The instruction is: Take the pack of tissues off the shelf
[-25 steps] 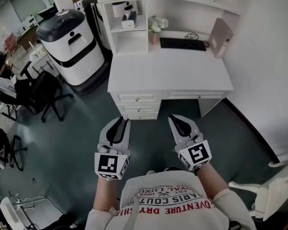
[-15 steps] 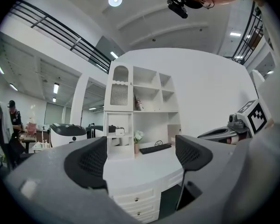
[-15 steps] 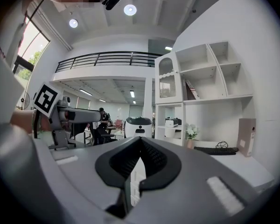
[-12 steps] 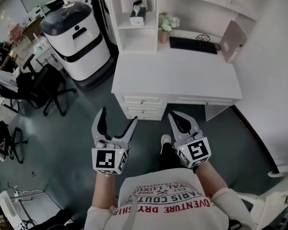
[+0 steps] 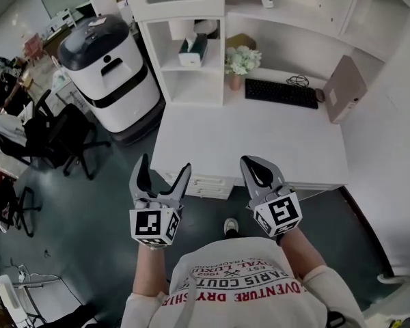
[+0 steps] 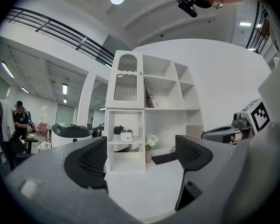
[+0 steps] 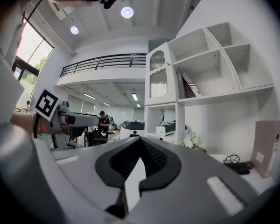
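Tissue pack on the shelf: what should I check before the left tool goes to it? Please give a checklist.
1. Tissue pack in view on its shelf: ok.
2. Left tool open, nothing between jaws: ok.
3. Right tool shut, empty: ok.
4. Flowers outside the pack's compartment: ok.
5. Left tool near the pack: not ok, it hangs before the desk.
6. Pack free to lift: cannot tell.

L gripper (image 5: 164, 168) jaws wide apart & empty, R gripper (image 5: 254, 164) jaws together, both side by side, tips fwd
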A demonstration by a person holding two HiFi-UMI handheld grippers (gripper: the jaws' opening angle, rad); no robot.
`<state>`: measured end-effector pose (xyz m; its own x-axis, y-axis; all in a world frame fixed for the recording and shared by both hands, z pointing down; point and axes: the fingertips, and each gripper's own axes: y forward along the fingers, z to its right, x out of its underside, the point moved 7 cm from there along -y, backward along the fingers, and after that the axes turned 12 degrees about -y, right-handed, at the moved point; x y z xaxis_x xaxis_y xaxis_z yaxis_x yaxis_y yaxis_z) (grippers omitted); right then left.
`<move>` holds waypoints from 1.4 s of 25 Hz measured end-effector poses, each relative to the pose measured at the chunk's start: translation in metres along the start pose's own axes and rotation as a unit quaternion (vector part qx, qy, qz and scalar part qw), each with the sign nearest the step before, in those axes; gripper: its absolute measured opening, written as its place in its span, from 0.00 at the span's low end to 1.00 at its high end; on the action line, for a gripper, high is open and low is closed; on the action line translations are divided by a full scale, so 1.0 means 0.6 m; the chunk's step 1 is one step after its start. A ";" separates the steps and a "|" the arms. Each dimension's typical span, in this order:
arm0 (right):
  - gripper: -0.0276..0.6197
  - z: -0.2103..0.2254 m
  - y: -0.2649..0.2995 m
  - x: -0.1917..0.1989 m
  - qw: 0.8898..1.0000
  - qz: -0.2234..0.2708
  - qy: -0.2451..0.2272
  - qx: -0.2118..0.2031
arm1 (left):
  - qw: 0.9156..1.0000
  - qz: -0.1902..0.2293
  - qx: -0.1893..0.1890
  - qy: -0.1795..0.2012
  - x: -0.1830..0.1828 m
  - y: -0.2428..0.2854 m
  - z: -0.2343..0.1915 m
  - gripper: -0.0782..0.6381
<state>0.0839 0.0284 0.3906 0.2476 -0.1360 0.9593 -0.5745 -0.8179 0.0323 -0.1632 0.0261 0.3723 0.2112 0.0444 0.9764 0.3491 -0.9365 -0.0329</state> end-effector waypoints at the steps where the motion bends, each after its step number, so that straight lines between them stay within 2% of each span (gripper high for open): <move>1: 0.04 0.024 0.012 0.004 1.000 0.001 -0.001 -0.001 | 1.000 0.002 -0.003 0.000 -0.001 0.025 0.003 0.75; 6: 0.04 0.125 0.068 0.025 1.000 0.002 0.003 -0.003 | 1.000 0.003 -0.016 0.001 -0.005 0.135 0.014 0.75; 12: 0.04 0.204 0.128 0.040 1.000 0.004 0.016 0.007 | 1.000 -0.015 -0.012 0.000 0.004 0.232 0.014 0.75; 19: 0.04 0.248 0.210 0.066 1.000 -0.013 0.023 0.012 | 0.999 -0.041 -0.017 -0.016 0.019 0.348 -0.038 0.75; 22: 0.04 0.266 0.250 0.069 0.999 -0.020 0.023 0.020 | 0.998 -0.052 -0.007 -0.025 0.022 0.405 -0.067 0.79; 28: 0.04 0.301 0.332 0.068 0.999 -0.024 0.007 0.030 | 0.998 -0.068 0.014 -0.002 0.026 0.511 -0.110 0.79; 35: 0.04 0.324 0.411 0.078 0.998 -0.037 0.005 0.041 | 0.994 -0.101 0.030 -0.010 0.038 0.631 -0.166 0.80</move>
<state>0.1053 -0.2883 0.3892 0.2780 -0.0680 0.9582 -0.4894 -0.8683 0.0804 -0.1172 -0.3620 0.4034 0.1495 0.2375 0.9598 0.4399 -0.8853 0.1505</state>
